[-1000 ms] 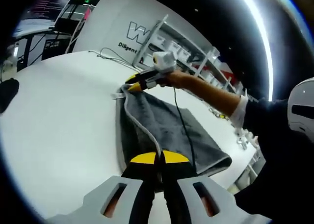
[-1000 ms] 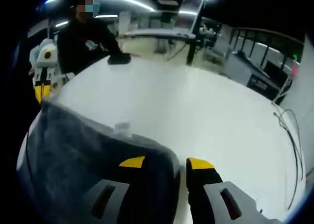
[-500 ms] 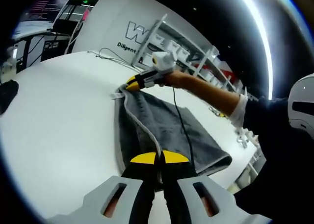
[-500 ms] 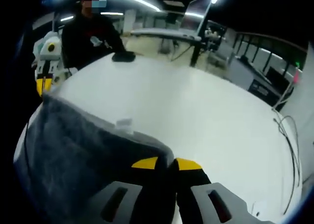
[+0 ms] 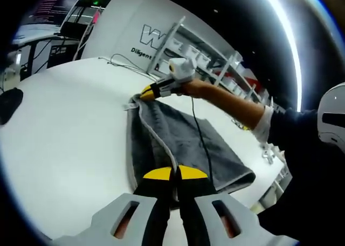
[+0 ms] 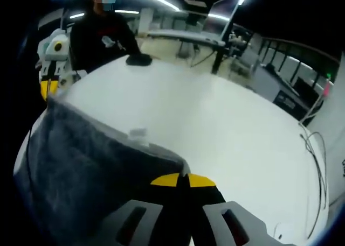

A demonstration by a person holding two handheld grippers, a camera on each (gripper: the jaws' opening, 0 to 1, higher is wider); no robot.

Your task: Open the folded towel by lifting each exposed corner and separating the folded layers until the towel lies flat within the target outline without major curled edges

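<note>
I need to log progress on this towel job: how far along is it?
Done: each tool has a corner pinched; the left tool is shut on the near corner of the grey towel and the right tool on the far one. In hand: that edge is held up off the white table. Left: the layers are not yet separated, so it must be spread flat.

Lab: white table [image 6: 232, 133], shelving [image 5: 215, 63], workbenches [image 6: 186, 37].

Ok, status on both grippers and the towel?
Left gripper shut on the grey terry towel, near corner. Right gripper shut on the far corner, top layer lifted. Towel still folded on the white table. Nothing in the way.
</note>
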